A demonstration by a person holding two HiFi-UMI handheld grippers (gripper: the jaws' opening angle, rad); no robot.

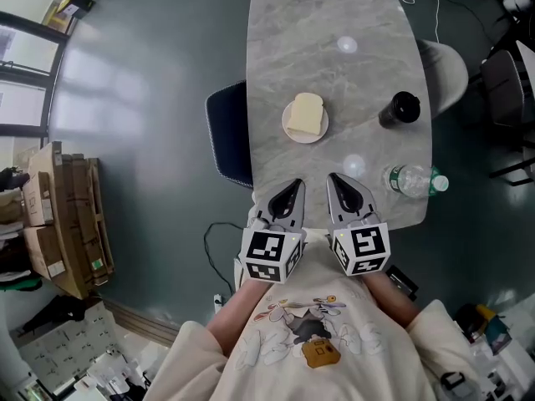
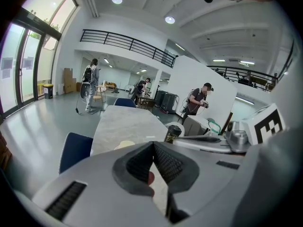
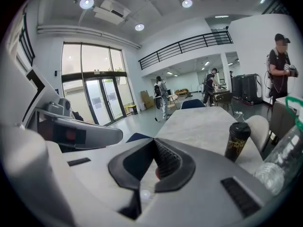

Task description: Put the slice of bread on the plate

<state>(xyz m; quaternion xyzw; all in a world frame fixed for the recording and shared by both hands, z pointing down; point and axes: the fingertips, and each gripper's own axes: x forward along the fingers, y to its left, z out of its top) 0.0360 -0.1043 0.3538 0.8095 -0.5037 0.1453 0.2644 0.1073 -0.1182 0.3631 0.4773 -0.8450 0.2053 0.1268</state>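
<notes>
The pale square slice of bread [image 1: 306, 114] lies on the small round white plate [image 1: 306, 139], in the middle of the long grey stone table [image 1: 334, 23]. The left gripper [image 1: 296, 185] and the right gripper [image 1: 335, 179] are side by side over the near table edge, well apart from the plate. Both have their jaws pressed together (nothing is in them). A tall black cup [image 1: 403, 109] and a clear plastic bottle [image 1: 410, 180] are off to the right.
</notes>
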